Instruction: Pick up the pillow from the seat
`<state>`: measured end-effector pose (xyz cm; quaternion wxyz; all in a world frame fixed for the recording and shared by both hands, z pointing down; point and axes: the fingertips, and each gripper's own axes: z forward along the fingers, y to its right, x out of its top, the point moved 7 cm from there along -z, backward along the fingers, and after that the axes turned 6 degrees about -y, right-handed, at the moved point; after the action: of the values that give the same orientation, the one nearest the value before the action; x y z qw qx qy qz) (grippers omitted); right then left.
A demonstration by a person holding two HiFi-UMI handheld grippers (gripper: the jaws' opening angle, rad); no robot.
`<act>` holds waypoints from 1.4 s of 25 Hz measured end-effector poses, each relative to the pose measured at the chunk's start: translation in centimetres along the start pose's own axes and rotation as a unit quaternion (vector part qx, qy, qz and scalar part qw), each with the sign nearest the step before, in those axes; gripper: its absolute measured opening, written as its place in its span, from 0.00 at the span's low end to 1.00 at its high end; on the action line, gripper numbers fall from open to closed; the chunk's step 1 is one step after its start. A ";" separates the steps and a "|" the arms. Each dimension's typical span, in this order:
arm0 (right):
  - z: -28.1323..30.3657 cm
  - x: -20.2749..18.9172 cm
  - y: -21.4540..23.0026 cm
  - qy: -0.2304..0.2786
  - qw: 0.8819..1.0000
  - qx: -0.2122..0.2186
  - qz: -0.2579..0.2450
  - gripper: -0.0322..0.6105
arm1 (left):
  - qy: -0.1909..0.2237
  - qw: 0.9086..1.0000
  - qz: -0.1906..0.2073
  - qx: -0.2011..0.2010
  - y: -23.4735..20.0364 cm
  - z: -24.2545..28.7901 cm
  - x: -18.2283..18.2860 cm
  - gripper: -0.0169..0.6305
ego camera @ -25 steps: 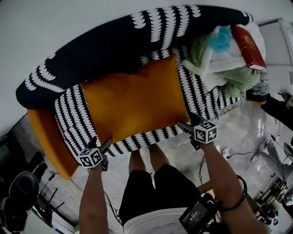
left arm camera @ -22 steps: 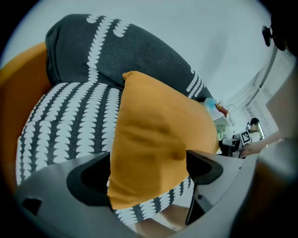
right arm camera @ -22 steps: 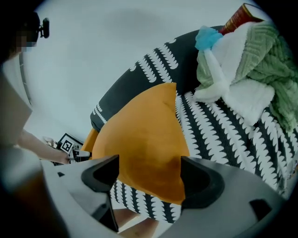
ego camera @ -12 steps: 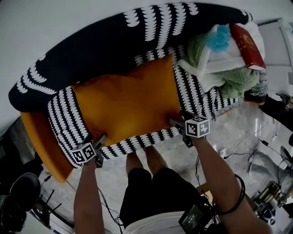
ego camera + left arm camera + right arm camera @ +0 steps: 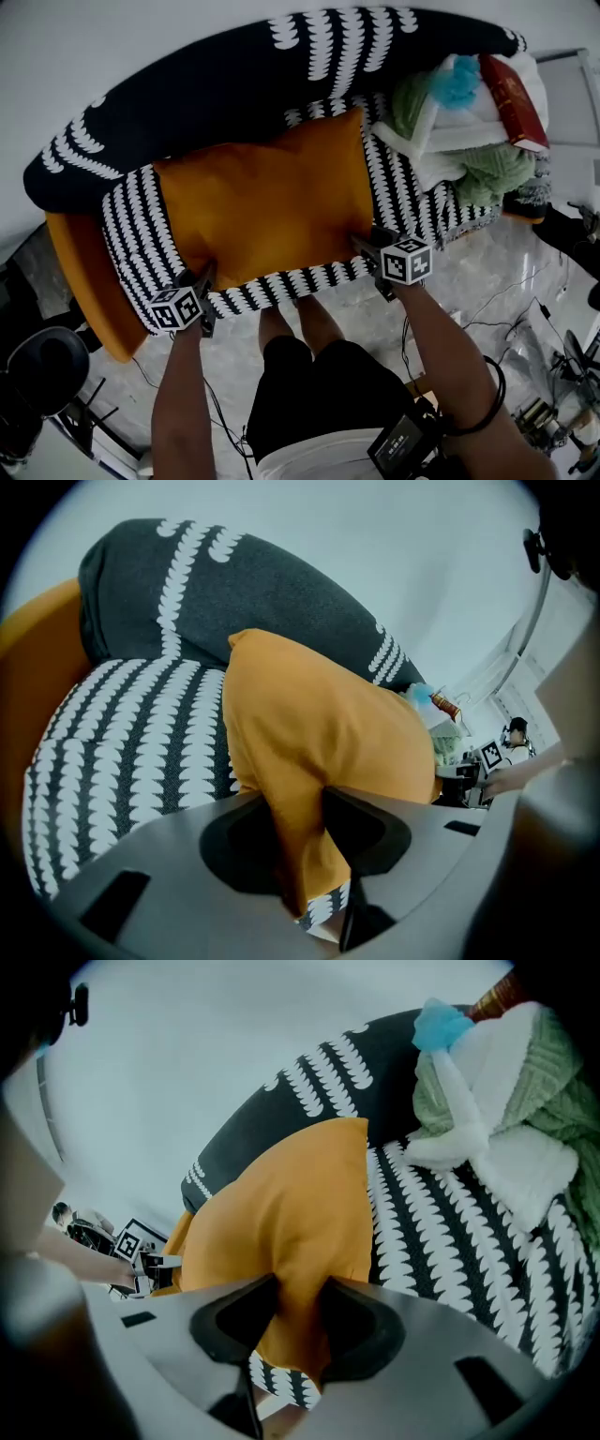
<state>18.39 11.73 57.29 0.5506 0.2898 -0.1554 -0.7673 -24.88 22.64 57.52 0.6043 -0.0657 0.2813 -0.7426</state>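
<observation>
- left hand-held gripper (image 5: 205,275) just closed, pinching orange pillow (image 5: 267,202) at its 7 o'clock corner
- right hand-held gripper (image 5: 364,244) just closed, pinching the 4 o'clock corner
- pillow on striped seat (image 5: 141,234)

On seat (image 5: 139,239): pillow (image 5: 267,211) at centre; blankets (image 5: 480,167) at right end

pillow (image 5: 262,211) near corners: behind fingers (image 5: 366,832) | person (image 5: 309,394): cut off (bottom edge)

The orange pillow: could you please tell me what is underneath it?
The pillow rests on the black-and-white patterned seat, which shows around its edges. The part directly beneath is covered, so anything lying there cannot be seen.
</observation>
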 end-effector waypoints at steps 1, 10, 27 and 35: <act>-0.3 0.2 -0.2 0.003 1.000 -0.002 -0.006 0.30 | 0.002 1.000 0.004 0.000 0.3 -0.4 0.2 0.25; -1.8 2.9 0.0 0.025 0.999 -0.013 -0.039 0.20 | 0.029 0.999 0.026 0.000 2.9 -1.2 2.0 0.17; -6.0 0.3 -2.5 0.030 0.999 -0.001 -0.030 0.17 | 0.012 0.999 0.046 0.015 6.5 -6.3 0.6 0.14; -9.4 -1.2 -4.9 0.048 0.998 0.001 -0.034 0.16 | 0.016 0.999 0.042 0.021 8.9 -10.1 -1.6 0.12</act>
<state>20.75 15.27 47.52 0.5311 0.3318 -0.1197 -0.7704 -21.24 26.57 45.09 0.6318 -0.0294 0.2782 -0.7229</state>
